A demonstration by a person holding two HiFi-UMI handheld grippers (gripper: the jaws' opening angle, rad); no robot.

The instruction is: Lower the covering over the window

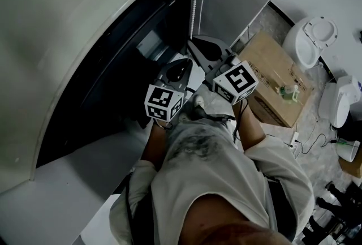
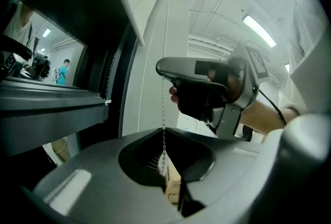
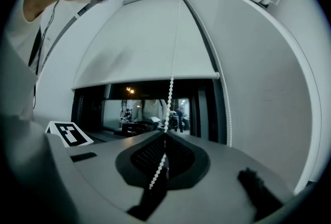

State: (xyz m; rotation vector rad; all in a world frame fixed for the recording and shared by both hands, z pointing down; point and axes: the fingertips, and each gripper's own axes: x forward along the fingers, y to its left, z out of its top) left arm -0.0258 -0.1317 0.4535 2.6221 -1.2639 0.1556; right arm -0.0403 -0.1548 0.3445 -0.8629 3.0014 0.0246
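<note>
My left gripper (image 2: 164, 134) and right gripper (image 3: 165, 134) both pinch the bead chain (image 3: 173, 70), which runs straight up from the jaws; the right grips higher. The blind (image 3: 150, 47) hangs upper centre, its hem partway down the window (image 3: 147, 106).

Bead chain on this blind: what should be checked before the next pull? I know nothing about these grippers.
1. Left gripper shut on the bead chain: ok.
2. Right gripper shut on the chain: ok.
3. Chain runs straight up, no tangle: ok.
4. Blind fully down: not ok; dark window shows beneath it.
5. Room below to pull further: cannot tell.
</note>
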